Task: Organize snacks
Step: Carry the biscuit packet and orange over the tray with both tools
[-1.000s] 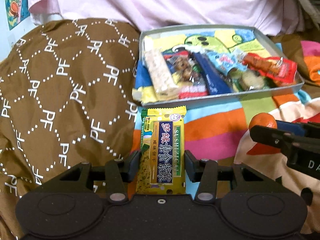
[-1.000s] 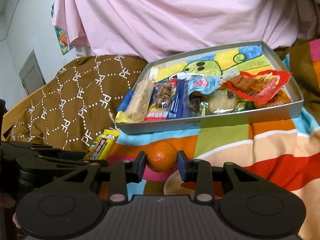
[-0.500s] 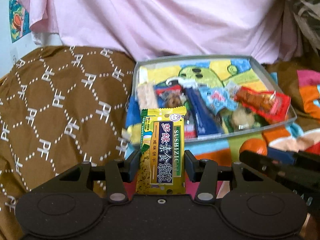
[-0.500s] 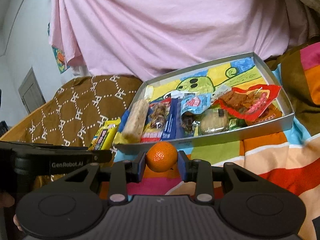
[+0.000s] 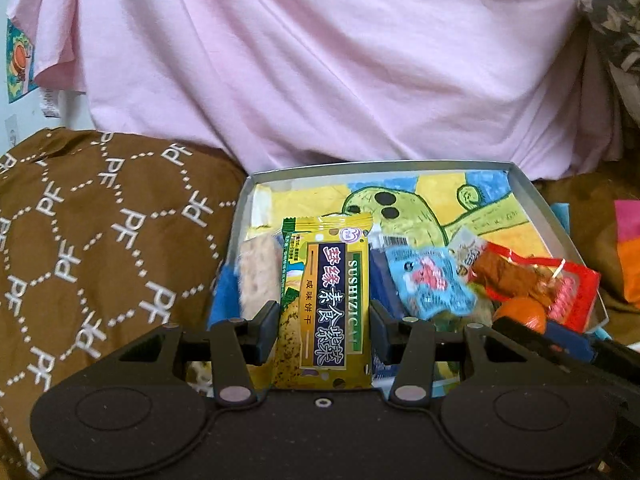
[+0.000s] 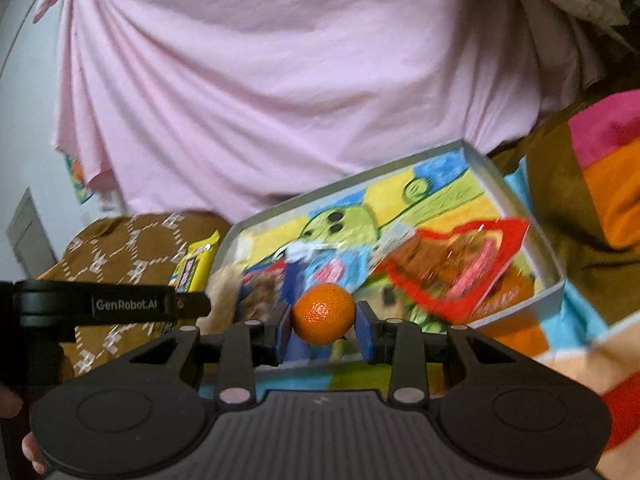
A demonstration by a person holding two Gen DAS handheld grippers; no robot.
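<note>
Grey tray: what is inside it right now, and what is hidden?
The grey tray holds a cartoon-printed liner, a pale bar, a light blue packet and a red packet. The held yellow biscuit packet covers anything directly behind it.

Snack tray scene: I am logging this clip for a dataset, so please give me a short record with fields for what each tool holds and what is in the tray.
left tool: shut on yellow biscuit packet
right tool: shut on small orange
tray: grey, cartoon lining, on striped cloth
tray contents: red snack pack, light blue packet, pale bar, others unclear
backdrop: pink cloth
</note>
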